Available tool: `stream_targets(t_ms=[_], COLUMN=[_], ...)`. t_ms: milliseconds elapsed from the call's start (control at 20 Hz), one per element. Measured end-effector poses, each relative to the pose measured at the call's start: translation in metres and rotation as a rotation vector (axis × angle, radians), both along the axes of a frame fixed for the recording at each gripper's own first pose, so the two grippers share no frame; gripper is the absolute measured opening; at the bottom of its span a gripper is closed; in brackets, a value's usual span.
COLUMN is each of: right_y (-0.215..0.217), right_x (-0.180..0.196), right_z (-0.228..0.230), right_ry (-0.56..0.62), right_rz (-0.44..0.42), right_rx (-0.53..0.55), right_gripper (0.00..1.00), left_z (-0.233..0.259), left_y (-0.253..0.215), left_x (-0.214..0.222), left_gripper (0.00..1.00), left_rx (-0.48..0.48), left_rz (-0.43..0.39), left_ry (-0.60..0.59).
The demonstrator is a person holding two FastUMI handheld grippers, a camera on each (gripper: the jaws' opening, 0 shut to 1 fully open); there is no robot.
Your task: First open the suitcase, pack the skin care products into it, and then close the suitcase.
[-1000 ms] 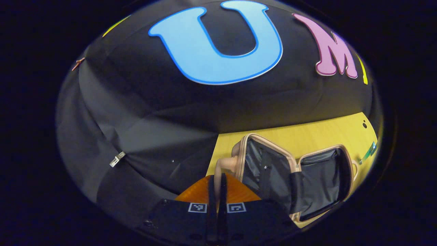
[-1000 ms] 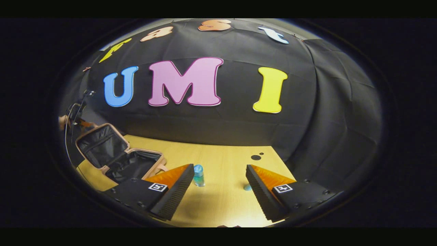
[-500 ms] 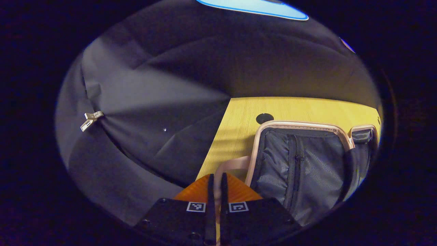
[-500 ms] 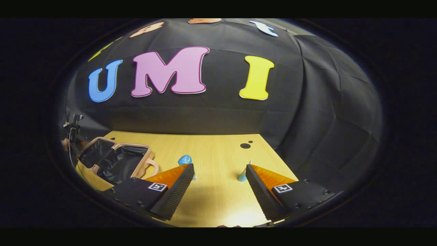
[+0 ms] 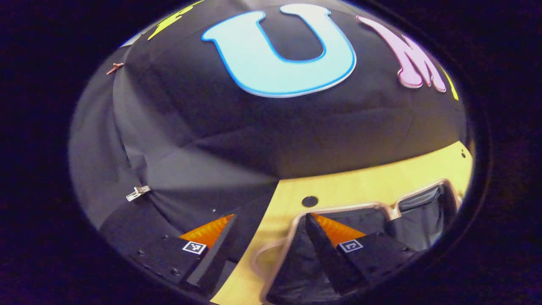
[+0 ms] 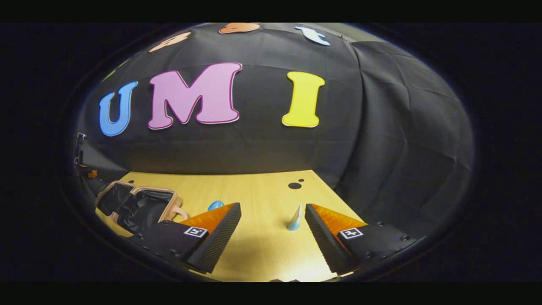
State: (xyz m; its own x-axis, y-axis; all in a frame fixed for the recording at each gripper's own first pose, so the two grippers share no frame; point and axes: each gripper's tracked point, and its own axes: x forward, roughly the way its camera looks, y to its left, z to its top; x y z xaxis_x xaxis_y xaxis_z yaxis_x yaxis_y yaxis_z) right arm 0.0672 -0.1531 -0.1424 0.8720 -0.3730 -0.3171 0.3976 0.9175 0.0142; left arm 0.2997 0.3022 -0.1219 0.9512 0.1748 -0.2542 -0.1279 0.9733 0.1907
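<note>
The beige suitcase (image 5: 372, 209) lies open and flat on the wooden table (image 5: 360, 186), showing its black lining; it also sits at the left of the right gripper view as the suitcase (image 6: 142, 203). My left gripper (image 5: 269, 222) is open just above the suitcase's near corner, with the handle loop (image 5: 262, 258) below and nothing between the fingers. My right gripper (image 6: 273, 212) is open over the table. A small pale-blue cone-topped tube (image 6: 295, 218) stands close to its right finger. A blue-capped bottle (image 6: 215, 206) peeks from behind its left finger.
Black cloth walls rise behind and beside the table. A round cable hole (image 6: 294, 185) marks the table's far right part, and another hole (image 5: 309, 201) lies beyond the suitcase. A metal clip (image 5: 137, 193) pins the left cloth.
My left gripper let go of the suitcase handle and opened; the lid went from upright to lying flat. My right gripper drifted forward, bringing the tube nearer.
</note>
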Motion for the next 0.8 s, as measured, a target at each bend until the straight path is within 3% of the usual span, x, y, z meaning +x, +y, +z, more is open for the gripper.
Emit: stream_targets(t_ms=[150, 250, 350, 650, 800], right_y=[-0.007, -0.009, -0.013, -0.029, -0.033], right_x=[-0.003, -0.005, -0.006, -0.011, -0.008], right_z=[0.004, 0.002, -0.001, -0.031, -0.055], right_ry=[-0.020, -0.027, -0.029, 0.001, 0.032], right_rz=[-0.007, -0.003, -0.002, -0.008, 0.003], right_rx=[-0.011, -0.022, -0.016, -0.001, 0.016], right_gripper=[0.96, 1.00, 0.96, 0.96, 0.96], left_z=[0.050, 0.051, 0.051, -0.012, -0.045], left_y=[-0.106, -0.168, -0.224, -0.388, -0.451], left_x=[-0.035, -0.054, -0.073, -0.110, -0.121], left_gripper=[0.98, 0.97, 0.98, 0.98, 0.99], left_rx=[-0.104, -0.141, -0.173, -0.315, -0.326], left_rz=[-0.142, -0.226, -0.290, -0.475, -0.564], left_ry=[-0.106, -0.111, -0.119, -0.068, -0.044])
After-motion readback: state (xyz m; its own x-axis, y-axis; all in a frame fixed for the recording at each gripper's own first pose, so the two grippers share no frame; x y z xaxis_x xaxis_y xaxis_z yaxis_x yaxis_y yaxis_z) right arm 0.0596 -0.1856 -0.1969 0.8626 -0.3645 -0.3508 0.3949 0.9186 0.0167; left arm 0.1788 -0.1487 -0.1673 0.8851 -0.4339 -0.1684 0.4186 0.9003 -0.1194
